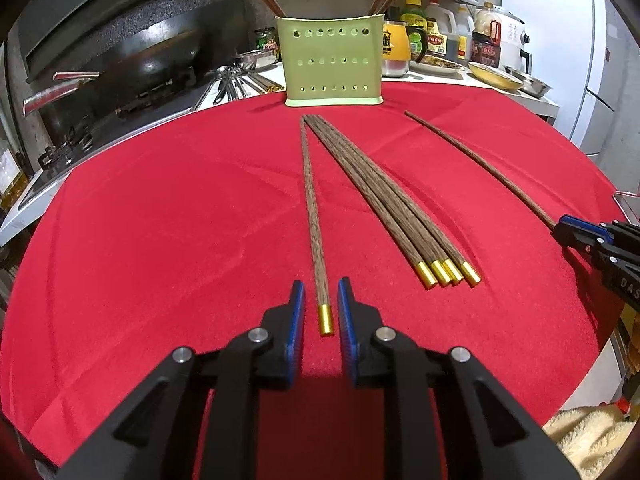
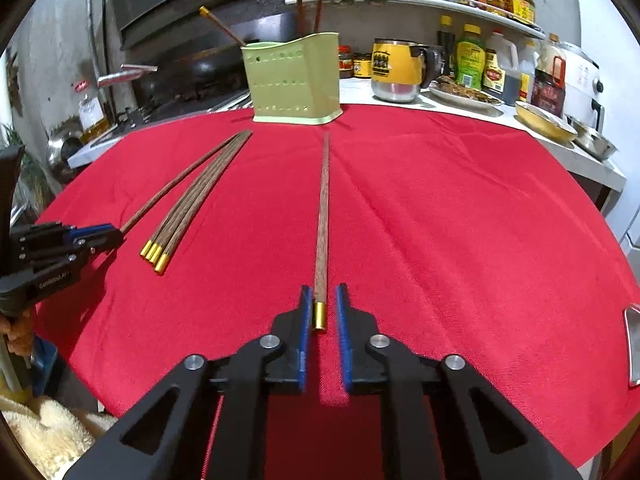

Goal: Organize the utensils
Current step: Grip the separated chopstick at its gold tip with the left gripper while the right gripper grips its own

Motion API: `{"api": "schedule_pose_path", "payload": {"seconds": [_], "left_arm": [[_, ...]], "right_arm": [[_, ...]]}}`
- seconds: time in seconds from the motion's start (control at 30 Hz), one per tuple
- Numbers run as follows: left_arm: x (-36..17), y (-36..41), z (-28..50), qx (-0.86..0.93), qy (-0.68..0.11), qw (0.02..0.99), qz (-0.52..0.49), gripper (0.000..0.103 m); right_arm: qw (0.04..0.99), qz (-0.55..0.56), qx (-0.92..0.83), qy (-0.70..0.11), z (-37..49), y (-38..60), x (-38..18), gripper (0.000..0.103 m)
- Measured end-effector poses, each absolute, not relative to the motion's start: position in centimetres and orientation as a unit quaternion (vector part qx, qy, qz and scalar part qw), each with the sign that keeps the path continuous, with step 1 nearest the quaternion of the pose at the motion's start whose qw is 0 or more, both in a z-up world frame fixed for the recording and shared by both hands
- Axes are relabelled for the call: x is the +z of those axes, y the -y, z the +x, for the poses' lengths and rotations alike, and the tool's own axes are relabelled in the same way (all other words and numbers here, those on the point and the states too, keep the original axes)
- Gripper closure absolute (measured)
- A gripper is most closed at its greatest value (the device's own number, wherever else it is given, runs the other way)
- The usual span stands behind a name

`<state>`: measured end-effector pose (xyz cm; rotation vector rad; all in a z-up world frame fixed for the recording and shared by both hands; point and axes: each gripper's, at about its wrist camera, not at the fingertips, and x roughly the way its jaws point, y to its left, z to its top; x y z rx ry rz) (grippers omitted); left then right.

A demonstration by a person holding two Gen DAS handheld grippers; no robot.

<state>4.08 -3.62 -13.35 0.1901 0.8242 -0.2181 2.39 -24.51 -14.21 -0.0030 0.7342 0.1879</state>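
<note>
A green perforated utensil holder [image 1: 332, 60] stands at the far edge of the red cloth [image 1: 180, 208] with several chopsticks upright in it; it also shows in the right wrist view [image 2: 294, 80]. A bundle of several wooden chopsticks with gold caps [image 1: 384, 200] lies mid-cloth, also seen in the right wrist view [image 2: 192, 196]. My left gripper [image 1: 321, 300] is open, its jaws on either side of the gold-capped end of a single chopstick [image 1: 314, 216]. My right gripper [image 2: 323, 300] is open around the end of another single chopstick [image 2: 323, 216], which shows in the left wrist view [image 1: 480, 164].
A stove with a black wok [image 1: 152, 56] is at the left. Spoons [image 1: 232, 80], bottles, a yellow mug [image 2: 394, 68], plates and bowls [image 2: 544, 120] crowd the counter behind the cloth. A cream towel [image 1: 592, 436] lies below the near edge.
</note>
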Motion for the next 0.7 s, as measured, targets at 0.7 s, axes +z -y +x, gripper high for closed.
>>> {"api": "schedule_pose_path", "payload": {"seconds": [0.7], "left_arm": [[-0.4,-1.4,1.4,-0.102,-0.212,0.972,0.009,0.096]], "right_arm": [[0.958,0.033,0.124,-0.255,1.7,25.3,-2.7,0.096]]}}
